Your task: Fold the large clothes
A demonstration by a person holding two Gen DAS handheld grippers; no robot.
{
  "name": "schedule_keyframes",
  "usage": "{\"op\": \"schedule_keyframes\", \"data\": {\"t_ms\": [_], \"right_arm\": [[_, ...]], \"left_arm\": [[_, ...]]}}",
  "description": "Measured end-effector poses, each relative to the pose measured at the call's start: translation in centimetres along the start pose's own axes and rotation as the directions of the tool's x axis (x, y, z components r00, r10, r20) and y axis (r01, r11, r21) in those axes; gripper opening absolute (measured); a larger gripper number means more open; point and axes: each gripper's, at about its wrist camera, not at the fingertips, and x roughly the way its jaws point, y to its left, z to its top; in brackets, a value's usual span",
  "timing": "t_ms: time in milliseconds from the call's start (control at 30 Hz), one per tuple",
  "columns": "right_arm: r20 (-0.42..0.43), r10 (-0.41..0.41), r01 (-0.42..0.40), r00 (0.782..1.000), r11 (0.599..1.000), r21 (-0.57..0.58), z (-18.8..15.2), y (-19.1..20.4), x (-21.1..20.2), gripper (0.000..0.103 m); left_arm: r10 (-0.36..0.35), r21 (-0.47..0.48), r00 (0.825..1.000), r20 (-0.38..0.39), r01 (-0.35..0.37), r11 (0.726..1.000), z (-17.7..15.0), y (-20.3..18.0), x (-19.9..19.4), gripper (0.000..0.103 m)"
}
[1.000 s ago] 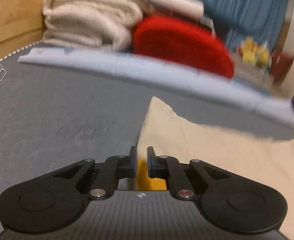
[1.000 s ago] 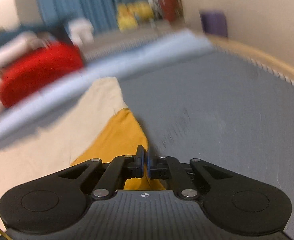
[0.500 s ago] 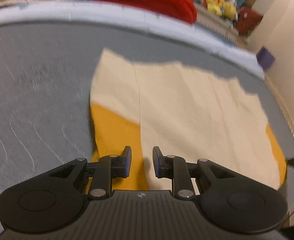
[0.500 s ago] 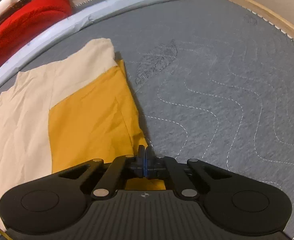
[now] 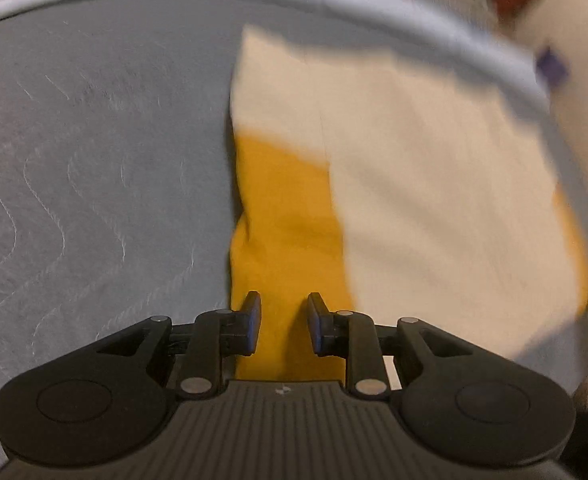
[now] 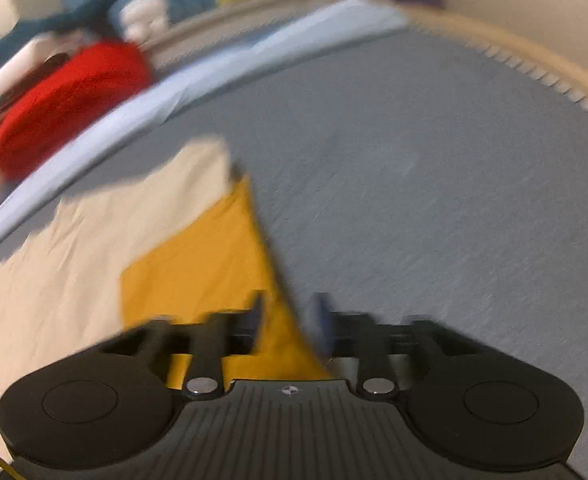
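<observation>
A cream and mustard-yellow garment lies folded flat on the grey quilted bed. In the left wrist view my left gripper is open, its jaws apart above the yellow strip at the garment's left near edge, holding nothing. In the right wrist view the same garment lies to the left, and my right gripper is open over its yellow right near corner. The view is blurred by motion.
A light blue sheet band runs along the bed's far side. Behind it lie a red cushion, folded pale blankets and toys. The bed's wooden rim curves at the right.
Both grippers have opened: the left let go first, the right was shut on the yellow corner half a second ago and is now open. The garment now lies flat on the bed.
</observation>
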Motion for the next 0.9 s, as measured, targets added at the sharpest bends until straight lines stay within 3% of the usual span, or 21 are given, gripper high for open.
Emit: {"op": "schedule_keyframes", "data": {"t_ms": [67,100,167,267,467,567,600,667,700,767,800,900], "right_arm": [[-0.127,-0.051,0.043,0.991,0.997,-0.063,-1.2,0.4,1.8,0.041],[-0.158,-0.087,0.073,0.984,0.993,-0.093,-1.7,0.4,2.4,0.042],[-0.162,-0.092,0.079,0.983,0.993,-0.082,-1.9,0.1,2.5,0.044],[-0.171,-0.089,0.084,0.981,0.996,-0.036,-1.8,-0.4,2.1,0.044],[-0.200,-0.086,0.087,0.976,0.996,-0.007,-2.0,-1.4,1.4,0.045],[-0.215,-0.082,0.082,0.973,0.997,-0.008,-2.2,-1.2,2.0,0.044],[-0.214,-0.078,0.078,0.974,0.997,-0.008,-2.3,-1.2,1.9,0.041],[-0.210,-0.088,0.086,0.974,0.996,-0.019,-2.4,-1.1,1.8,0.014],[-0.206,-0.094,0.091,0.974,0.996,-0.026,-2.4,-1.1,1.7,0.009],[-0.202,-0.073,0.073,0.977,0.997,-0.008,-2.2,-1.0,1.5,0.004],[-0.196,-0.068,0.069,0.978,0.998,-0.006,-2.1,-0.9,1.2,0.003],[-0.159,-0.061,0.060,0.985,0.998,-0.010,-2.0,-0.6,-0.1,0.002]], "left_arm": [[0.131,0.070,0.988,-0.079,-0.125,0.990,-1.0,0.1,1.6,0.029],[0.161,0.070,0.982,-0.094,-0.155,0.985,-1.3,0.5,1.8,0.028],[0.126,0.005,0.989,-0.079,-0.126,0.992,-1.3,1.5,1.0,0.028],[0.002,-0.109,0.999,-0.034,-0.005,0.994,-1.2,3.2,-0.4,0.040],[-0.125,-0.282,0.992,-0.016,0.115,0.952,-1.0,5.3,-0.2,0.046],[-0.145,-0.290,0.988,-0.045,0.126,0.949,-1.5,4.2,0.4,0.050],[-0.138,-0.273,0.988,-0.067,0.115,0.955,-1.7,3.6,0.7,0.050],[-0.123,-0.260,0.989,-0.085,0.097,0.961,-2.1,3.0,1.0,0.050],[-0.124,-0.269,0.989,-0.085,0.097,0.958,-2.1,2.9,1.1,0.047],[-0.146,-0.265,0.986,-0.082,0.120,0.957,-1.9,2.7,1.1,0.018],[-0.146,-0.240,0.987,-0.074,0.124,0.963,-1.7,2.2,1.1,0.011],[-0.142,-0.200,0.989,-0.038,0.132,0.971,-1.7,1.5,-0.1,0.004]]}}
